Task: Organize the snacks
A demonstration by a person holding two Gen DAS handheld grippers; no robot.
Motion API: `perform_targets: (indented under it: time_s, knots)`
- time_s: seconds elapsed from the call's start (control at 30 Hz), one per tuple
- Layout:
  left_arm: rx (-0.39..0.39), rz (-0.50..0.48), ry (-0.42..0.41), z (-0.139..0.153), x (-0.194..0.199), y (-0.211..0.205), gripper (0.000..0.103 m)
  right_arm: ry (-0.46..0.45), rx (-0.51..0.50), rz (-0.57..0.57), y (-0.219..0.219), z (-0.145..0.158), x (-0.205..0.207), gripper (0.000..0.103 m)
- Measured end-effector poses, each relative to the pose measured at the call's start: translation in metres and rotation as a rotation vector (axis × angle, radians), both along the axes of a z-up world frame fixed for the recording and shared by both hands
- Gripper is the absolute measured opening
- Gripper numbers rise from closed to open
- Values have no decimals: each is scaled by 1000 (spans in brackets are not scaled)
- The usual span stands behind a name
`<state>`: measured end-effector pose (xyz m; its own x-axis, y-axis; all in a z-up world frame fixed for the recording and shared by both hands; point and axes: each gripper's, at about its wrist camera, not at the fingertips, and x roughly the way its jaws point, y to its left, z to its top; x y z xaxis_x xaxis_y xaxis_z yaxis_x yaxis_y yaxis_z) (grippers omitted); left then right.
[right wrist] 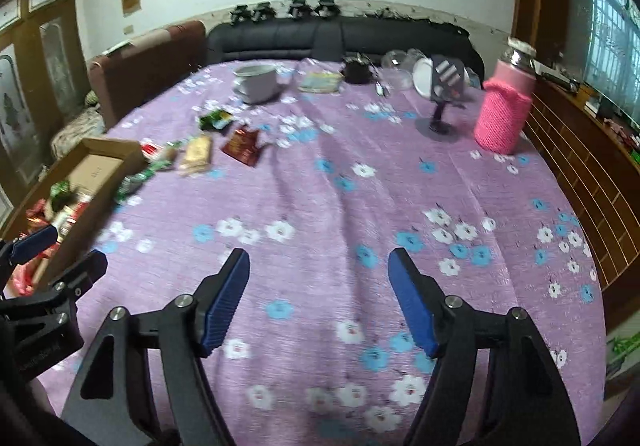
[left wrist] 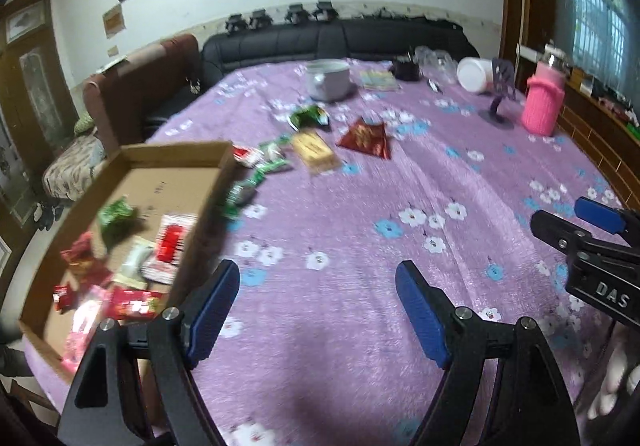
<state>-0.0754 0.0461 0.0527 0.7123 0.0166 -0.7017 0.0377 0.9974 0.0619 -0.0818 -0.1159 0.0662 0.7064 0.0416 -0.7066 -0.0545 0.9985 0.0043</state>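
Left gripper [left wrist: 318, 314]: your blue pads are spread wide with nothing between them, hanging over the purple flowered cloth just right of the cardboard box.
Right gripper [right wrist: 318, 302]: yours is spread apart too, empty, over bare cloth well right of the box.
Cardboard box [left wrist: 176, 148]: it sits open at the cloth's left edge; you already have red, green, white and pink packets [left wrist: 120, 258] lying on its floor.
Loose snacks: beyond the box's far right corner you see a red-white packet [left wrist: 245, 156] and green packets [left wrist: 274, 156] touching the wall or just beside it, then a tan biscuit pack [left wrist: 314, 152], a dark red pouch [left wrist: 366, 138] and a green bag [left wrist: 309, 117] farther out.
Background, far from the box: grey bowl [left wrist: 329, 80], pink knitted bottle [left wrist: 543, 104].
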Motion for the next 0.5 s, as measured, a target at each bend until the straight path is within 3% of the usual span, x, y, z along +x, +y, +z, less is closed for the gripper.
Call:
perform_targets:
  time_s: [0.13,0.27,0.37,0.43,0.5]
  knots:
    - [-27,17,89,-18,27,-5,80,82,-15,-39,-18,-14,15,74]
    - [-21,47,132,-34,50,-8,80,156,-54,-78,-30,-32,35,77]
    - [-30,58,165,-44,64,-10,80,203,-27,-113,-37,-45,47,78]
    - [-26,57,165,-45,67,-13,80,227,-13,-131,-39,-53,53,85]
    - [-8,55,159,-44,67,-16,82,228,-18,-153,-41,-57,54,98]
